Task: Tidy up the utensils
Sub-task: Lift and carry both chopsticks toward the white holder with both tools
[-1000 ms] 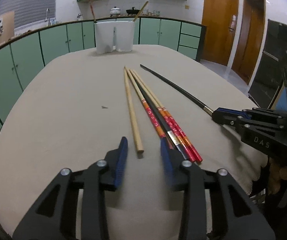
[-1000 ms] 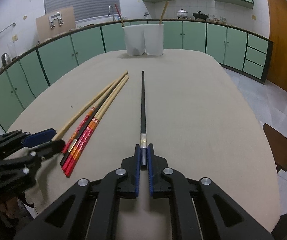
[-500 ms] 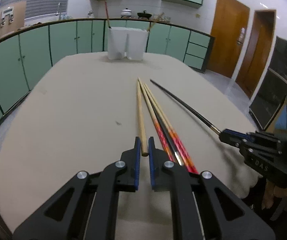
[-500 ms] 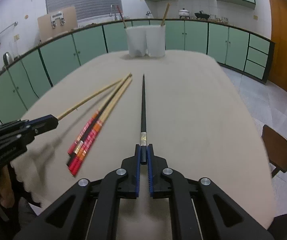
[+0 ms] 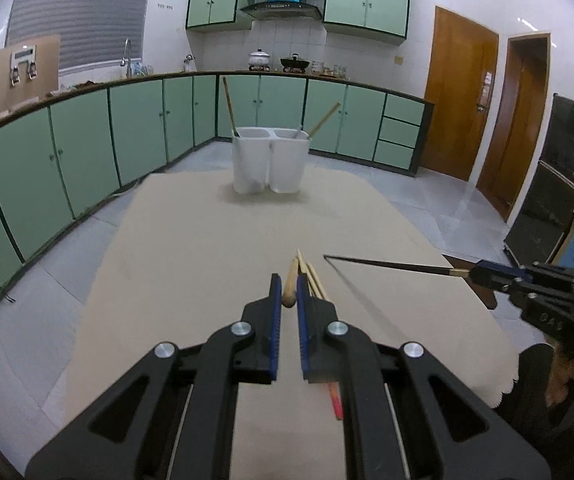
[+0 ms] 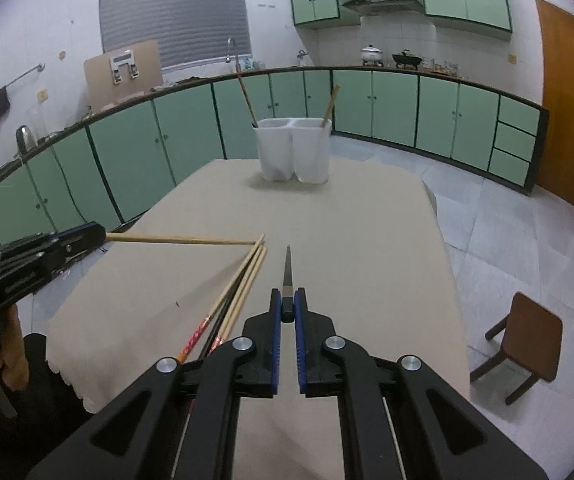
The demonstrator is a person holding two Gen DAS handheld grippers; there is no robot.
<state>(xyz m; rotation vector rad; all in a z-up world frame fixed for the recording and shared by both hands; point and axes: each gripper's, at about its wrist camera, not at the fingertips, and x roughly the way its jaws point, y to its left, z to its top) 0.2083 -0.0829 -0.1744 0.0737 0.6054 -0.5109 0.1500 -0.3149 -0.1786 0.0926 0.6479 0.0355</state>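
Gripping one chopstick apiece, both grippers are hanging above the cloth-covered worktop (image 5: 207, 248). The left gripper (image 5: 289, 300) is clamping its jaws on a wooden chopstick (image 5: 290, 286), seen end-on from its own camera but at full length from the right wrist view (image 6: 179, 240). The right gripper (image 6: 287, 312) is pinching a black chopstick (image 6: 287, 270) by its butt. Red and pale chopsticks (image 6: 239, 292) are lying bunched near the worktop's near edge. Open cloth is stretching ahead to the white two-part holder (image 6: 293, 150) at the far end. A brown stool (image 6: 527, 340) is standing beside the right edge.
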